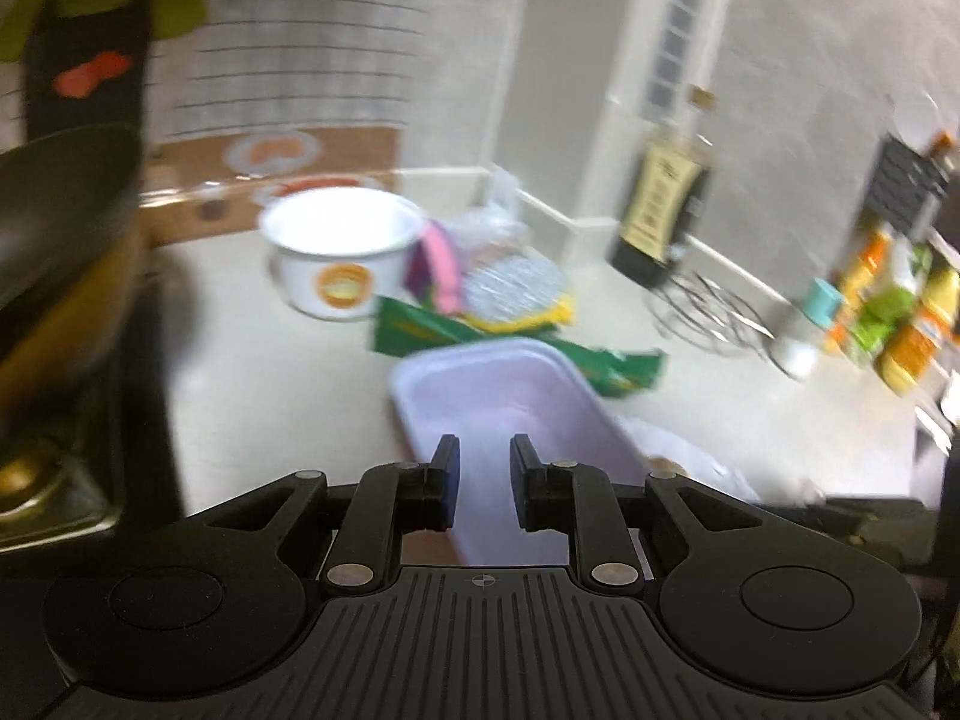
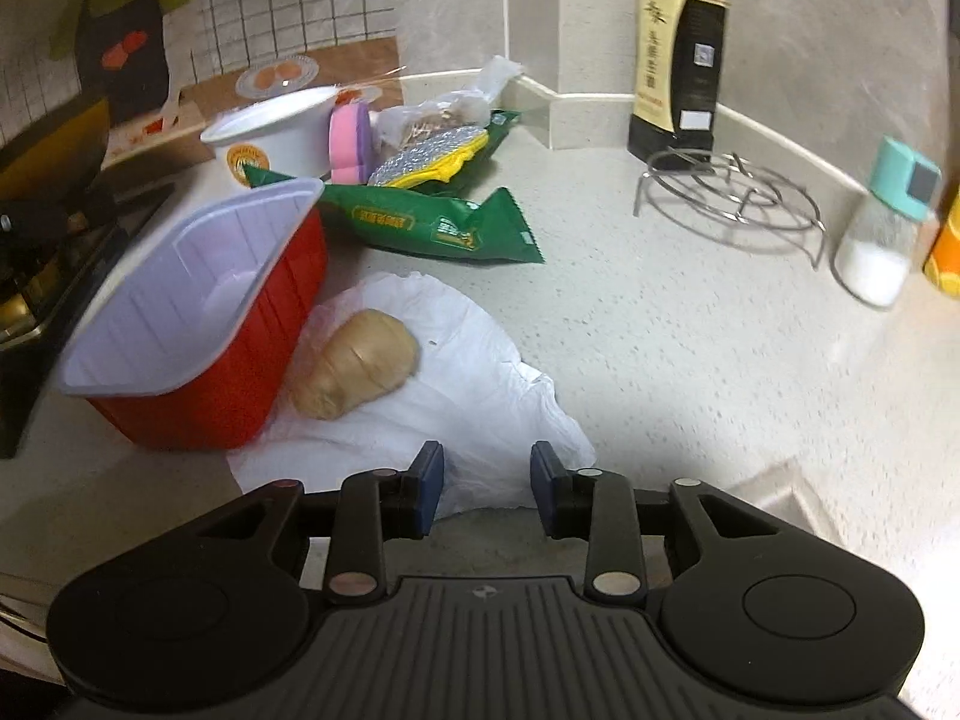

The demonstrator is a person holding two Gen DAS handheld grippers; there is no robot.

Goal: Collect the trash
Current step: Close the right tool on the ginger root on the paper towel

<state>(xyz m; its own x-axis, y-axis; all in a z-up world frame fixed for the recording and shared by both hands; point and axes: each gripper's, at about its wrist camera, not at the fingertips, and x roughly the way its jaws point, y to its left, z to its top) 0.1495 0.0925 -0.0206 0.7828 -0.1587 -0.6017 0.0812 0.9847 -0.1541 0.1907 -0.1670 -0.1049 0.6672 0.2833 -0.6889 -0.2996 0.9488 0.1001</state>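
A red tub with a white lining [image 2: 180, 324] stands tilted on the pale counter; it also shows in the left wrist view [image 1: 510, 408]. Beside it a beige lump [image 2: 354, 363] lies on a white plastic sheet [image 2: 480, 420]. Green snack wrappers [image 2: 432, 222] lie behind, with a silver and yellow packet [image 2: 432, 150], a pink item [image 2: 348, 138] and a white paper bowl [image 2: 282, 126]. My left gripper [image 1: 485, 450] is open above the tub's near rim. My right gripper [image 2: 487, 459] is open over the sheet's near edge.
A dark bottle [image 2: 678, 60] stands at the back corner with a wire trivet [image 2: 732, 198] in front. A salt shaker [image 2: 882, 228] stands at right. A stove with a pan [image 2: 48, 180] is at left. Spice jars [image 1: 900, 312] line the right.
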